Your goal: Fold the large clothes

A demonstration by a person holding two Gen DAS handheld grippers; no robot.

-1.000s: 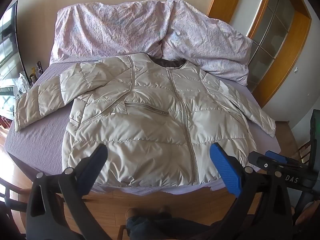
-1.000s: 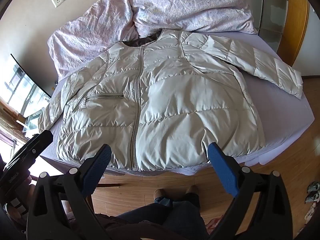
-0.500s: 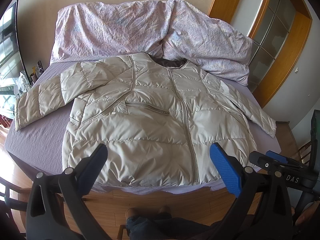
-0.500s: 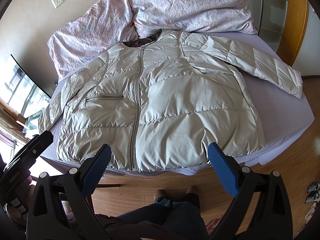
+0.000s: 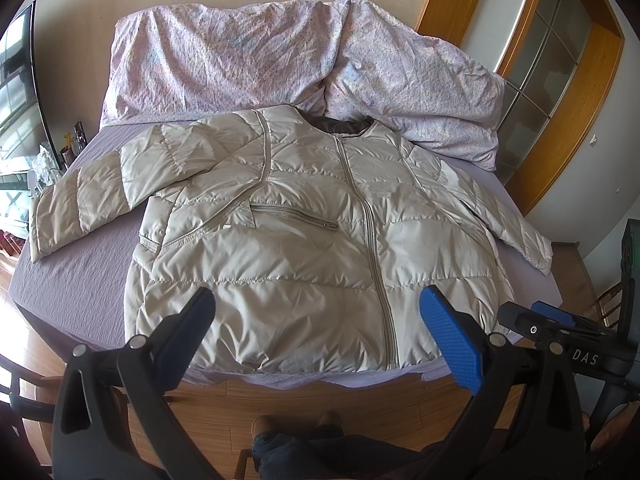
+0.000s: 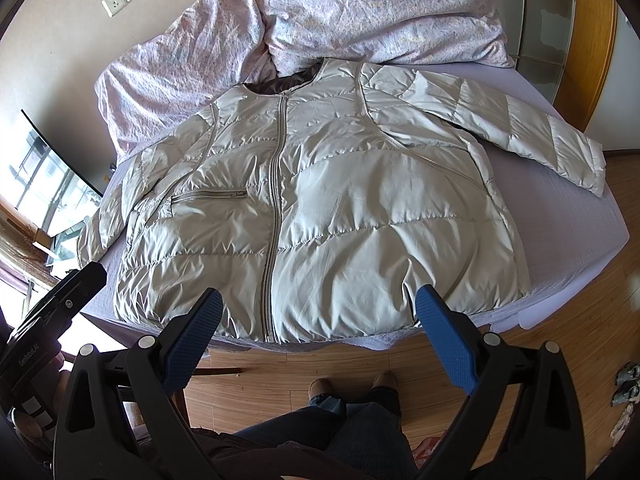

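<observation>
Beige quilted puffer jacket [image 5: 304, 240] lies zipped, sleeves spread mid-frame for folding; left gripper [image 5: 320, 320] and right gripper [image 6: 320, 320] hover agape, empty.

**A bedroom in a home**

A bed [image 5: 76, 280] with a purple sheet fills the room, a crumpled floral duvet [image 5: 280, 56] heaped along its far edge against a beige wall. Wood flooring [image 6: 560, 344], a wood-framed glass door [image 5: 560, 60], a wall socket [image 6: 113, 1] and what looks like a window [image 6: 44, 176] surround it.
</observation>
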